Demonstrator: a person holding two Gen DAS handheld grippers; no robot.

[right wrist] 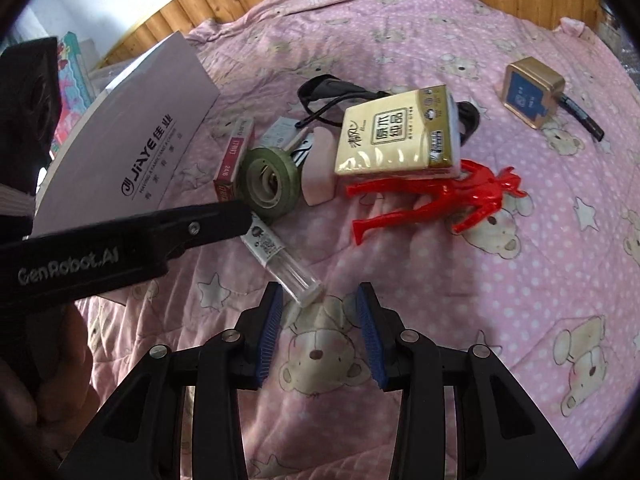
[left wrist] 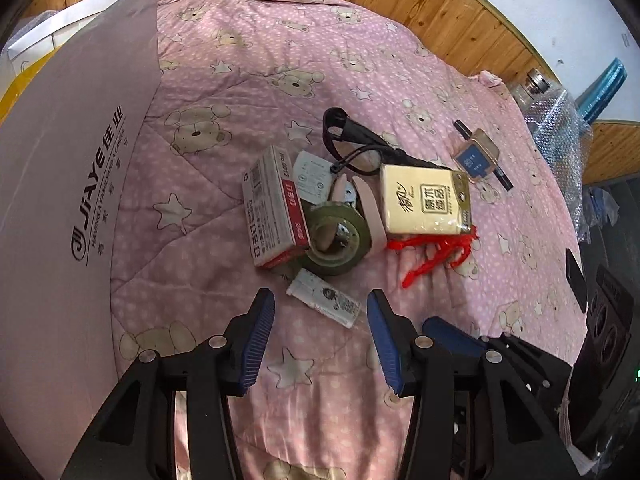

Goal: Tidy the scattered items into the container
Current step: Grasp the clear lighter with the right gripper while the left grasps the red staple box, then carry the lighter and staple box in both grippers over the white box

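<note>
A pile of items lies on the pink bear quilt: a staples box [left wrist: 274,206], a green tape roll [left wrist: 334,240], a yellow tissue pack [left wrist: 424,200], a red toy figure [right wrist: 436,200], a black pouch with cord [left wrist: 352,136] and a small white-labelled clear tube [left wrist: 324,298]. A gold-and-blue box [left wrist: 476,158] and a black pen [right wrist: 582,116] lie apart. My left gripper [left wrist: 320,312] is open just short of the tube. My right gripper [right wrist: 320,300] is open with the tube's [right wrist: 280,258] clear end between its fingertips. The white container box [left wrist: 68,184] stands at the left.
A wooden headboard [left wrist: 420,4] runs behind the bed. Bubble wrap and a glass jar [left wrist: 536,84] sit at the bed's right edge. Black equipment [left wrist: 604,320] stands at the right. The left gripper's arm [right wrist: 120,244] crosses the right wrist view. Bare quilt [right wrist: 520,320] lies near the right.
</note>
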